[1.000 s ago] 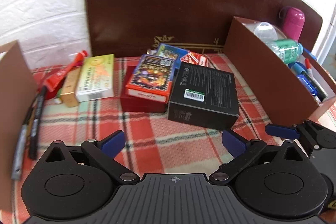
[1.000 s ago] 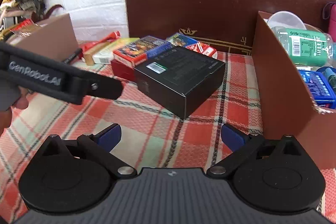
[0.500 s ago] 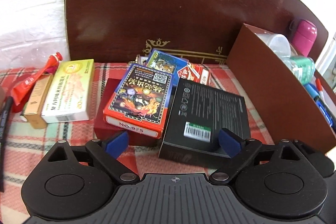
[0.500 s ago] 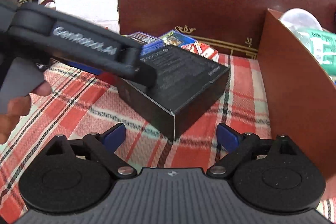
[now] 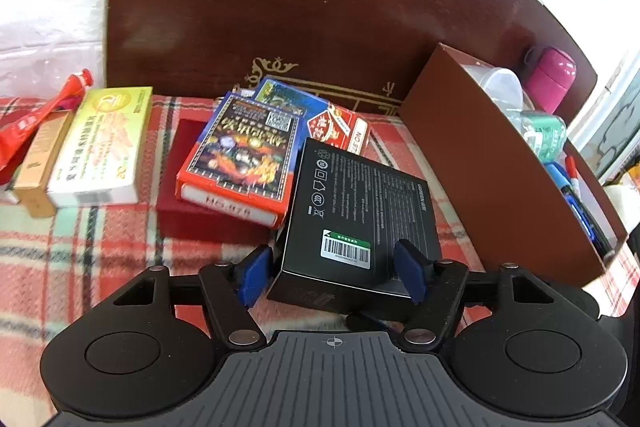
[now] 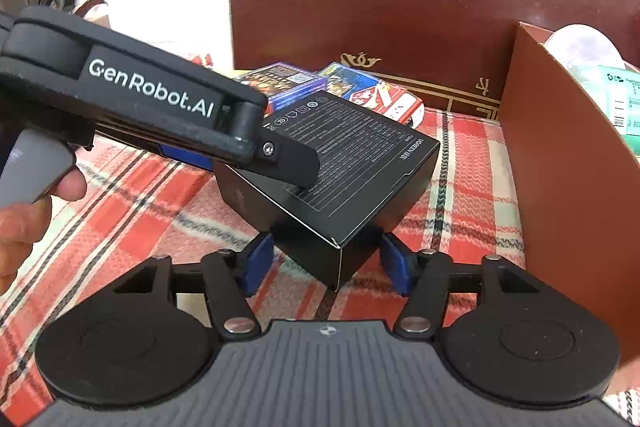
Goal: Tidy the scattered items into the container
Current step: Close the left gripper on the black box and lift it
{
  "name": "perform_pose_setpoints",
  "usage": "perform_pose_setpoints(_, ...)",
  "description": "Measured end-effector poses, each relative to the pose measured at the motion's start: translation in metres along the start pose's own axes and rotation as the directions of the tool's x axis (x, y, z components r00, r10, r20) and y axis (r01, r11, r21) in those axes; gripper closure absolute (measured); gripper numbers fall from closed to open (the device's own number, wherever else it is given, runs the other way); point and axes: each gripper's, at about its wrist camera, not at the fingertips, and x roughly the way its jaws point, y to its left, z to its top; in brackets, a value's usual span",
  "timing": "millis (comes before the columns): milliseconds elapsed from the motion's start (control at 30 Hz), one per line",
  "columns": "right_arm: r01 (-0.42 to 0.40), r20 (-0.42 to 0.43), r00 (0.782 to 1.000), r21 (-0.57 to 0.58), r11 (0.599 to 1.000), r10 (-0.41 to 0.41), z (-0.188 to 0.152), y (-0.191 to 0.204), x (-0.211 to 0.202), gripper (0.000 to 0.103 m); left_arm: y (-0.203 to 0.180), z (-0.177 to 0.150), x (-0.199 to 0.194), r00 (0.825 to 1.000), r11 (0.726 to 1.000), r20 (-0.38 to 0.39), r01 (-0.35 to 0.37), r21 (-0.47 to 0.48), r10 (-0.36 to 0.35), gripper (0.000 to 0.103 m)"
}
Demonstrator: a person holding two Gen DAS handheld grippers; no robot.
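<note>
At the far left of the left wrist view a red tube (image 5: 28,119) lies at a slant, its cap toward the far side. Just right of it are a tan box (image 5: 40,163) and a yellow box (image 5: 100,147), side by side, long axes running near to far. Next comes a dark red box (image 5: 180,211) with a colourful card box (image 5: 244,155) resting on top, long axis also near to far, tilted slightly right. Behind it lie a blue card box (image 5: 284,95) and a red-and-white box (image 5: 340,129).

The black box (image 5: 360,211) sits on the plaid cloth (image 5: 80,259) in the middle, just right of the card box, lying flat with its barcode end nearest. Its long axis runs from near to far, turned a little to the right.

The left gripper (image 5: 332,271) straddles the box's near end and its jaws are closing; the left pad looks just clear of the box, and the right pad sits at its right edge, so no firm grip shows. In the right wrist view the right gripper (image 6: 326,263) brackets the box's near corner (image 6: 340,227), jaws closing, both pads apart from it. A hand (image 6: 24,219) holds the left gripper's handle there.

At the right stands the brown container (image 5: 500,179), open-topped, holding a green bottle (image 5: 544,133) and pens (image 5: 572,183).
</note>
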Motion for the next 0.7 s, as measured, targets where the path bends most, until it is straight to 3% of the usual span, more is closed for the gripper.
perform_pose_setpoints(367, -0.151, -0.071, 0.987, -0.092, 0.984, 0.145, -0.041, 0.066, -0.063, 0.043, 0.008, -0.086, -0.090, 0.998, 0.995, -0.031, -0.056, -0.078, 0.054, 0.034)
perform_pose_setpoints(433, -0.187, -0.083, 0.981, -0.124, 0.975, 0.178, -0.052, 0.082, -0.077, 0.042, 0.011, -0.105, -0.108, 0.998, 0.993, -0.035, -0.063, -0.103, 0.059, 0.025)
perform_pose_setpoints(567, -0.262, -0.097, 0.964, -0.179, 0.948, 0.247, -0.068, 0.102, -0.095, 0.035, 0.020, -0.130, -0.131, 0.998, 0.986, -0.043, -0.061, -0.156, 0.055, 0.020)
perform_pose_setpoints(700, -0.237, -0.100, 0.970, -0.183, 0.954, 0.222, -0.070, 0.104, -0.102, 0.034, 0.031, -0.133, -0.137, 0.997, 0.975, -0.041, -0.069, -0.211, 0.062, 0.017)
